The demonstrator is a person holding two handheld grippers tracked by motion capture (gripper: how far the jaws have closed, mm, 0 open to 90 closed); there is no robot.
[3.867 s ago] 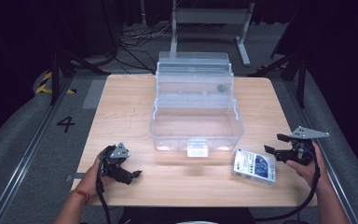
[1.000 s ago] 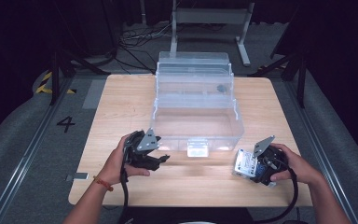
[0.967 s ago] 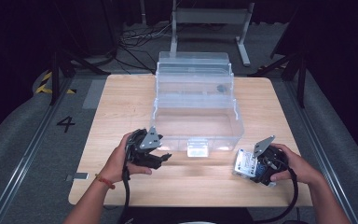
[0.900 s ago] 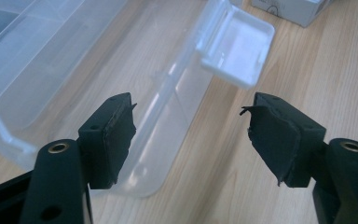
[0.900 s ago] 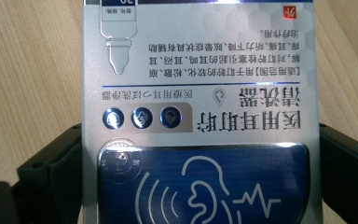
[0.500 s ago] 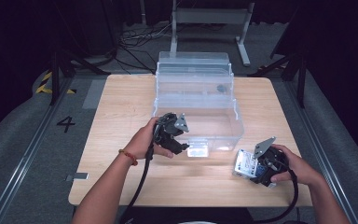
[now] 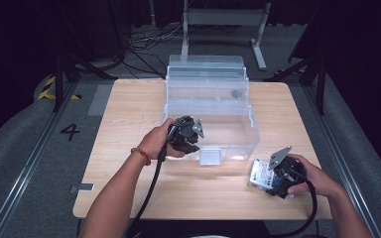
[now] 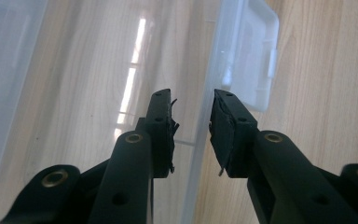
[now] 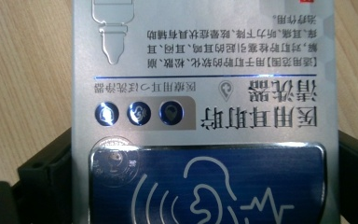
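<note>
The left gripper (image 7: 187, 135) sits at the front left of the clear plastic storage box (image 7: 238, 124), its jaws parted by a narrow gap. In the left gripper view, that gap straddles the box's thin front wall (image 8: 200, 140), one jaw inside and one outside; whether the pads touch the wall cannot be told. The box's white front latch (image 8: 256, 60) lies just beyond the jaws.

The right gripper (image 7: 278, 173) rests low on the light wooden table (image 7: 129, 114), near its front right corner. Its jaws are closed against the two sides of a flat silver-and-blue printed carton (image 9: 205, 93), which lies between them on the tabletop, just beside the box's front right corner.

The box stands open at the table's centre, its lid (image 7: 206, 67) raised at the back. Bare wood remains on the table's left side and along its front edge between the two hands.
</note>
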